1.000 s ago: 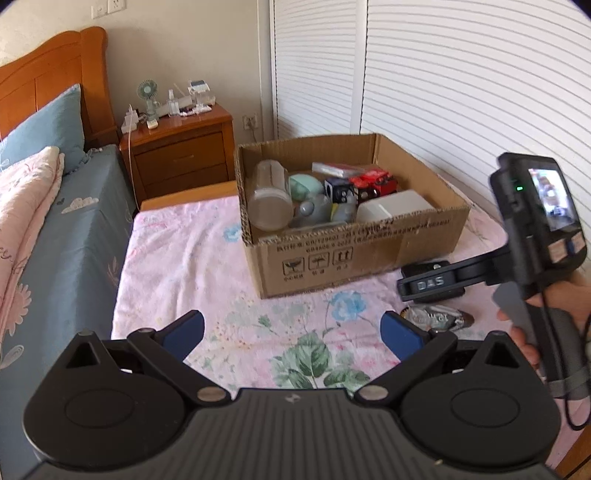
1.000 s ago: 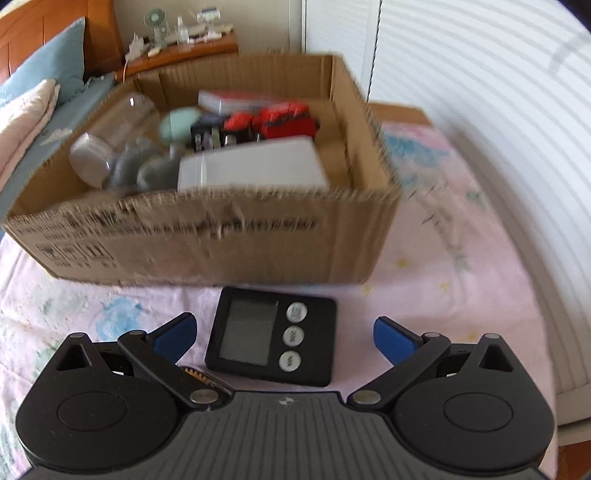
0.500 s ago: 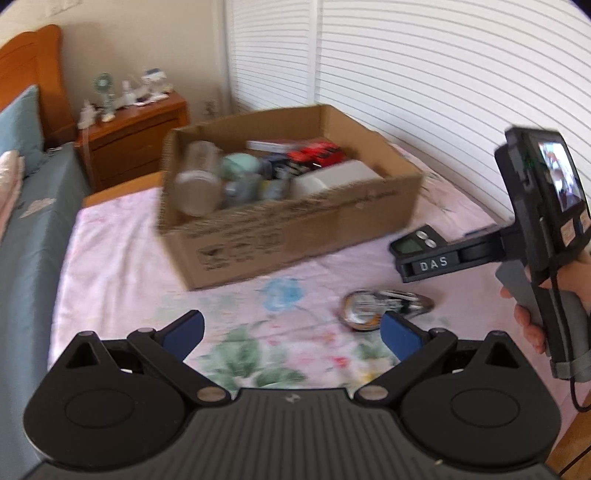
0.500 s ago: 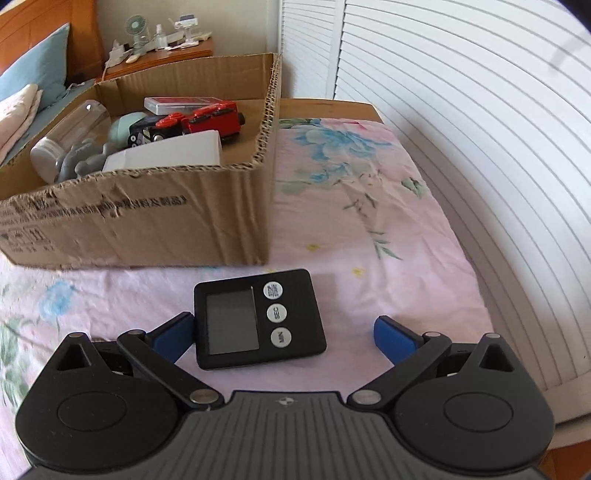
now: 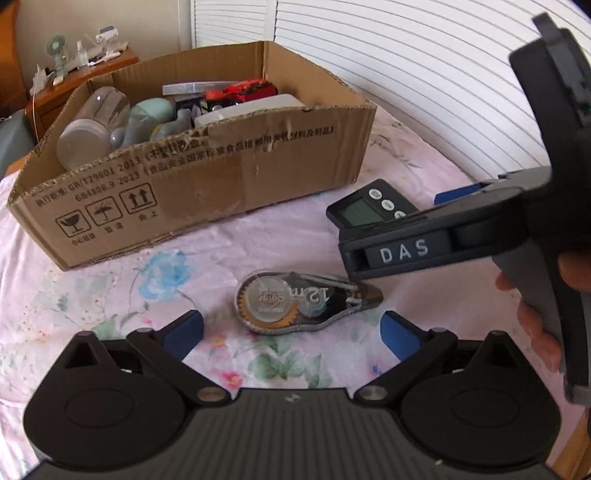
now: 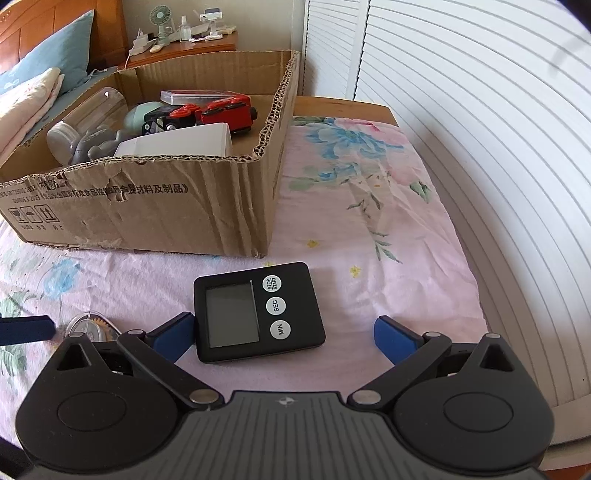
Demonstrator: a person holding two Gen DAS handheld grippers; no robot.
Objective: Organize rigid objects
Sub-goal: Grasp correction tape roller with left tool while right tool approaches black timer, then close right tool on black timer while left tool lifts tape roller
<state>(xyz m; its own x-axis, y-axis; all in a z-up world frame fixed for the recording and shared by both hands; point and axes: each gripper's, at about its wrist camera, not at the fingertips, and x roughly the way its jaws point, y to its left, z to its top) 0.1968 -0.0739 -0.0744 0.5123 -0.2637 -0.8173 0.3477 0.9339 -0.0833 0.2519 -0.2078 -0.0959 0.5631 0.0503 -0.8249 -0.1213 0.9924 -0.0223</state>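
Floral pink sheet [image 6: 388,221] covered bed. White slatted doors [image 6: 480,110] stood alongside. Wooden nightstand [image 6: 192,48] carried small fan [image 6: 159,16]. Blue pillow [image 6: 48,48] leaned against headboard [image 6: 55,16].

Pale pink with blue blooms and green leaves is shown by the floral sheet [image 6: 388,206]. Plain brown, black-printed, is the cardboard box [image 5: 229,173]. The timer [image 6: 258,317] is seen in black, with white buttons. Bright red is worn by the toy train [image 6: 225,110]. Blue pads [image 5: 400,338] are carried on the black left gripper [image 5: 291,332].
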